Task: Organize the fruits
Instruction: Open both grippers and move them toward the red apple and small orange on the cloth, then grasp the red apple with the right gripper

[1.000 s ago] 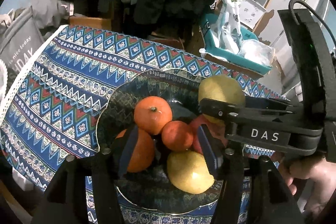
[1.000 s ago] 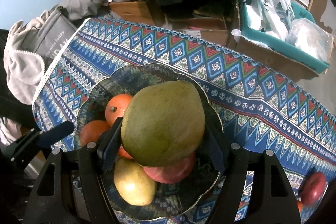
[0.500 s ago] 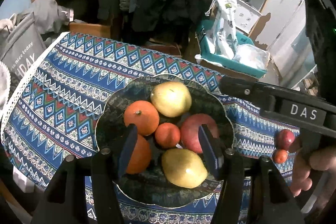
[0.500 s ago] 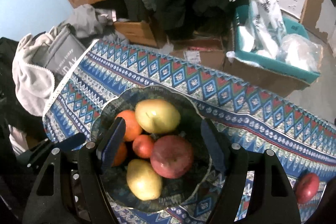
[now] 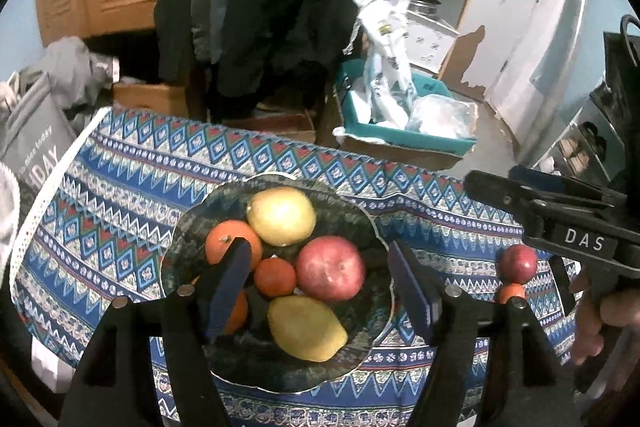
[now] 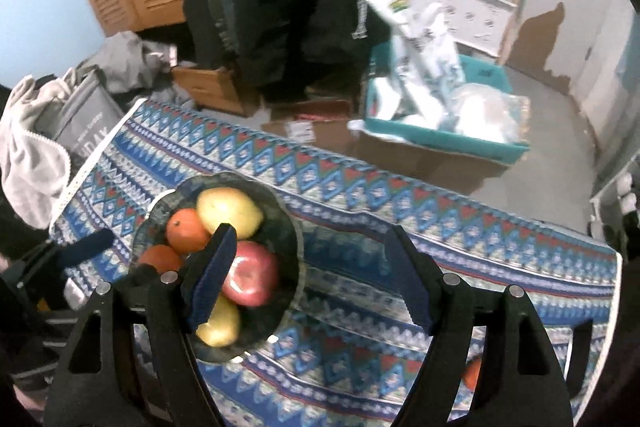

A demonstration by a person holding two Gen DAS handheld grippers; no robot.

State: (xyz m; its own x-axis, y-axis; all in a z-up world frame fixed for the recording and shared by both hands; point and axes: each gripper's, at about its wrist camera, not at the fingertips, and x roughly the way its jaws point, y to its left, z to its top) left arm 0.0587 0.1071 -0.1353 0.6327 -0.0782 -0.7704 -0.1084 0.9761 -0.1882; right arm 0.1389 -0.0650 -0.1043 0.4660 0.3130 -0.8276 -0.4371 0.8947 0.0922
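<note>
Six fruits: they fill the dark patterned bowl (image 5: 372, 227) on the blue zigzag tablecloth (image 5: 120, 211).
Bowl contents: yellow pear (image 5: 281, 215) at 12 o'clock, red apple (image 5: 331, 268) at 3, second yellow pear (image 5: 306, 329) at 6, two oranges (image 5: 224, 241) at 9 and 8, small tangerine (image 5: 275, 277) in the centre.
Your left gripper (image 5: 320, 295): above the bowl, jaws opening, nothing pinched between them.
Your right gripper (image 6: 308, 277): jaws opening and empty; the bowl sits at its 9 o'clock, behind its left finger.
Loose fruit: a small red apple (image 5: 519, 263) and a small orange fruit (image 5: 511, 293) lie on the cloth at the bowl's 3 o'clock, well apart from it.
Your right hand (image 5: 600, 319): visible at the left camera's edge, holding the tool's handle.
</note>
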